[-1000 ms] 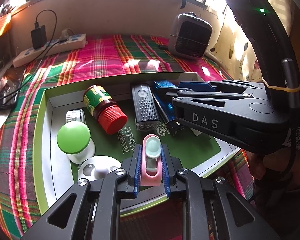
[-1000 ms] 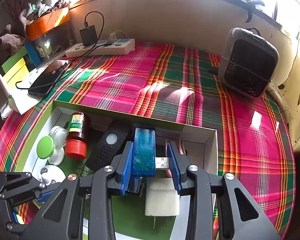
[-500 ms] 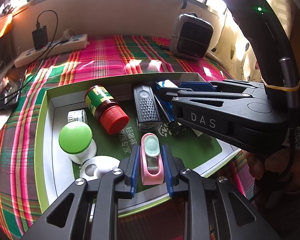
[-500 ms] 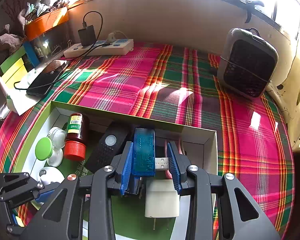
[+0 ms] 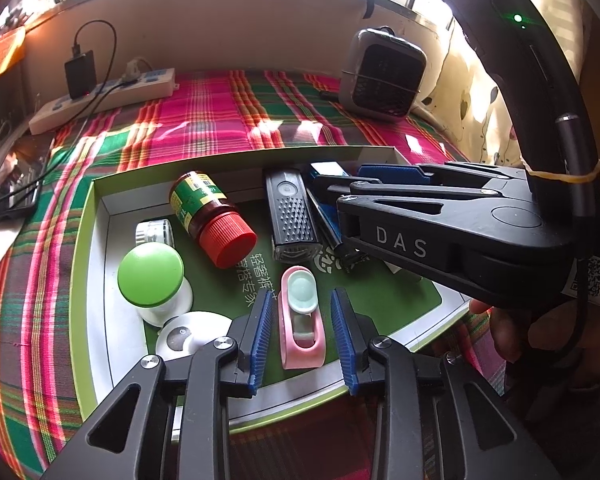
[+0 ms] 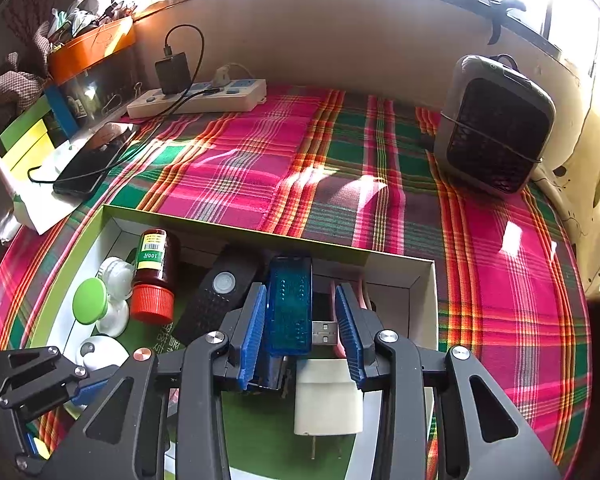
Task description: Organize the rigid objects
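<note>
On the plaid bench (image 5: 228,120) sits a green box (image 5: 82,240) of small things. At six o'clock in it lies the pink holder (image 5: 302,328); the left gripper (image 5: 302,336) has just been opening, fingers spread, not touching it. At three o'clock, the right gripper (image 6: 300,334) stands around the blue USB stick (image 6: 290,304), one pad touching, the other apart.

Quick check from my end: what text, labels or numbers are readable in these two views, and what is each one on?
"DAS": white letters on the side of the right gripper.
"100片": label of the red-capped bottle, above a barcode.
"轻奢裤" and "搭专家": white print on the green floor of the box; the last characters are hard to make out.
QR sticker on the right gripper: its small print is unreadable.
Bottle label in the left wrist view: too blurred to read.
</note>
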A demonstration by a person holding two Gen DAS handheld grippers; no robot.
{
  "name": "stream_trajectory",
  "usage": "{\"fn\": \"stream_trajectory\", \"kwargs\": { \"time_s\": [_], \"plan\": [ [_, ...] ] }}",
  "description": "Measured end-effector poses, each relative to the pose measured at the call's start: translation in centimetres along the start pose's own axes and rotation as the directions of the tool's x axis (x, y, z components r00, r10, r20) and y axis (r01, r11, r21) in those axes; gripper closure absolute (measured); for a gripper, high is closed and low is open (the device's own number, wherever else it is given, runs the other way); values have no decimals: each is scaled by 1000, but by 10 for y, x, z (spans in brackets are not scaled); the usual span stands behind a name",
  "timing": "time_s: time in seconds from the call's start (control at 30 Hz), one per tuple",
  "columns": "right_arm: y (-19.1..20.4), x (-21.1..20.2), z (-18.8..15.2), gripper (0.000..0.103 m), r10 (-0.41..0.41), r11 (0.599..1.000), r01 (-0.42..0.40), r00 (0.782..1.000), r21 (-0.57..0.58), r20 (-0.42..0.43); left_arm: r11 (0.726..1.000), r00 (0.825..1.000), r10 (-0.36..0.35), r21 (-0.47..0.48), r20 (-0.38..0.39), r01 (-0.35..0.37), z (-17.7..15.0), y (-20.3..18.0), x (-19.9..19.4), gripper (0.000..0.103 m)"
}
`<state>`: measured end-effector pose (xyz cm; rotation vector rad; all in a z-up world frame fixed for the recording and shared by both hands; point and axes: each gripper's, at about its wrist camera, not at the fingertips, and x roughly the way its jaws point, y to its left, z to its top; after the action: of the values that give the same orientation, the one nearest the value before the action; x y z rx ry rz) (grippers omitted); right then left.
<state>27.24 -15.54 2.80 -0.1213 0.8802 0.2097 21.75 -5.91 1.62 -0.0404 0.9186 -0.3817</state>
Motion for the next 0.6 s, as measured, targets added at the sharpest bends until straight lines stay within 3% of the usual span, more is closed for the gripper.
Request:
{"fn": "stream_trajectory", "kwargs": {
  "time_s": [0.6],
  "plan": [
    [0, -20, -6, 57, 1, 1000, -2, 999, 24, 39, 1000, 1000, 19, 12, 21, -19, 0, -7, -10, 71]
  ]
}}
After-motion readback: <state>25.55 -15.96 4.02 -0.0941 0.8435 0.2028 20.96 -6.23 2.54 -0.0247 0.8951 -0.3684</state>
